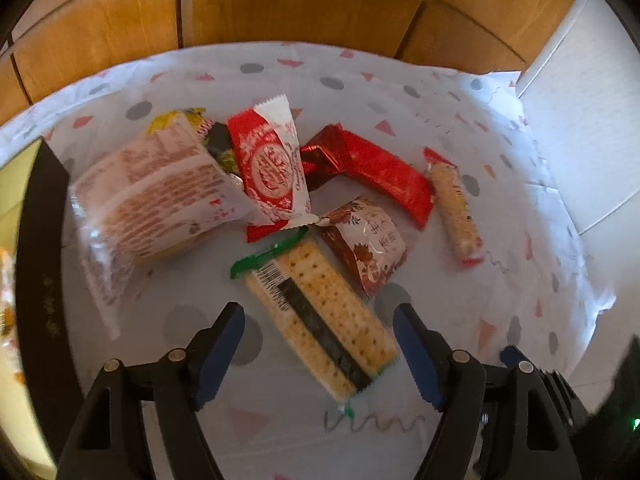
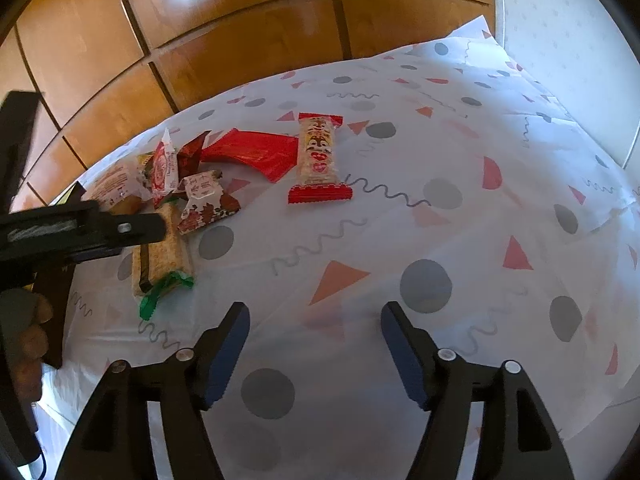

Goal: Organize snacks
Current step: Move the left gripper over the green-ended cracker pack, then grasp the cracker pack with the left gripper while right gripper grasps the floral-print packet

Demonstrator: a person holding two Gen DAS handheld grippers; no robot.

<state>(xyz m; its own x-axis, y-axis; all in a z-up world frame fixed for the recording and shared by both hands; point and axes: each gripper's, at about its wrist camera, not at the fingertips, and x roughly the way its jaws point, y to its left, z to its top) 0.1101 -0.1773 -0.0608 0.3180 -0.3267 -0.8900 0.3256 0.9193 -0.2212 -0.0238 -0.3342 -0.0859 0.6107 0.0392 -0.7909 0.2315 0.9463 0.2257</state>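
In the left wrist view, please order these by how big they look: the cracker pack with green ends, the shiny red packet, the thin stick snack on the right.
1. Cracker pack, though it lies nearest the camera.
2. Shiny red packet.
3. Thin stick snack.

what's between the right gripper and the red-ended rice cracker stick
Only bare patterned tablecloth separates the right gripper from the red-ended rice cracker stick, shown in the right wrist view.

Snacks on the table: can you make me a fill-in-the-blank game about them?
1. The cracker pack lies between the left gripper's open ____.
2. Its crimped ends are colored ____.
3. The tablecloth has triangles, squiggles and gray ____.
4. The right gripper holds ____.

Missing words: fingers; green; circles; nothing
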